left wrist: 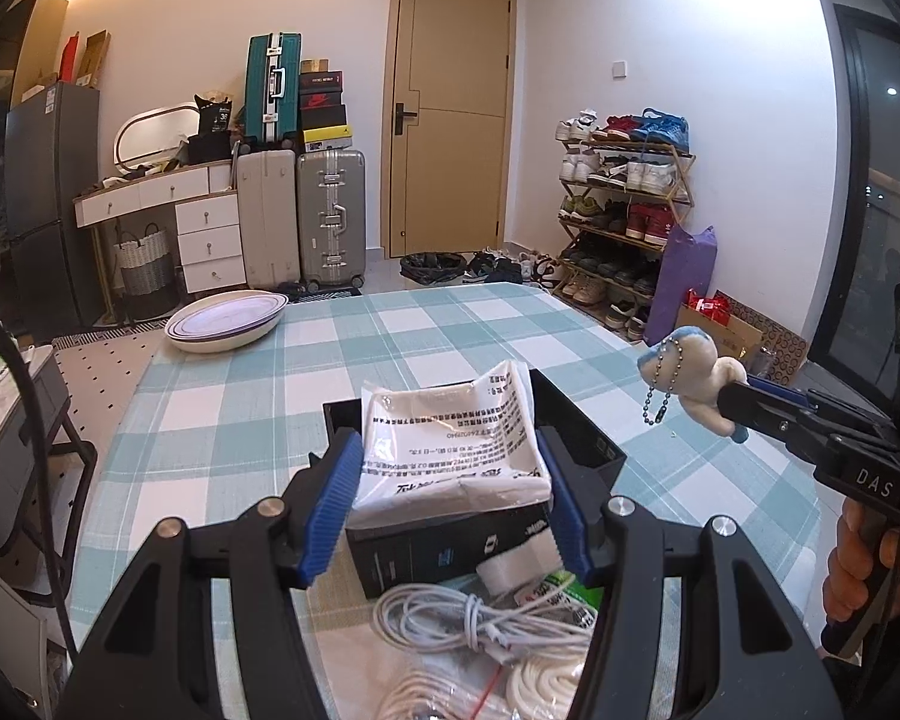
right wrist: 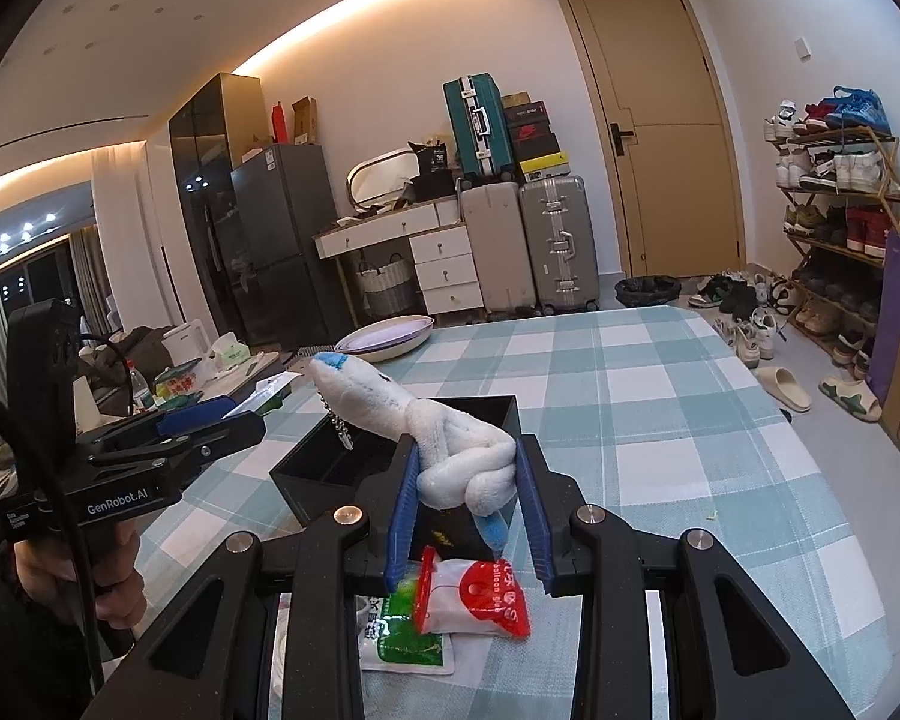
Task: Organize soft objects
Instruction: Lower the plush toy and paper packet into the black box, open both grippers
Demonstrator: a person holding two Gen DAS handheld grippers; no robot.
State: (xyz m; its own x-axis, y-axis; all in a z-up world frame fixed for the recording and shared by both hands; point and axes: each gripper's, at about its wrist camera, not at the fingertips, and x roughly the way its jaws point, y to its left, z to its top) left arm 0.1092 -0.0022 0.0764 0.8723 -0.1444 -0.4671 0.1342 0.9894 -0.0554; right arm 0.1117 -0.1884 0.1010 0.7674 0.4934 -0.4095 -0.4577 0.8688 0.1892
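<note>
- In the left wrist view the left gripper (left wrist: pixel 450 480) fills the lower centre, its blue pads pressed on either side of a white printed plastic packet (left wrist: pixel 450 426); the packet is clamped at a middling width and bows upward between them
- Below and behind the packet sits an open black box (left wrist: pixel 576 420) on the checked tablecloth (left wrist: pixel 240 396), centre of frame
- At the bottom centre lie coiled white cables (left wrist: pixel 480 618)
- At the right edge of that view the right gripper (left wrist: pixel 732 405) reaches in, jaws narrow, gripping a small white plush toy (left wrist: pixel 690 375) with a blue head and a bead chain (left wrist: pixel 660 396) hanging from it
- In the right wrist view the right gripper (right wrist: pixel 468 480) pinches the plush toy (right wrist: pixel 450 450) by its knotted body at centre frame; the toy's blue-tipped head points to the upper left, over the black box (right wrist: pixel 330 468)
- Under the jaws, low centre, lie a red-and-white pouch (right wrist: pixel 486 600) and a green-and-white packet (right wrist: pixel 408 636) on the cloth
- At the left edge a hand (right wrist: pixel 84 576) holds the left gripper (right wrist: pixel 234 414); the packet shows only as a sliver at its tips
- A shallow white dish (left wrist: pixel 228 321) rests at the far left corner of the table
</note>
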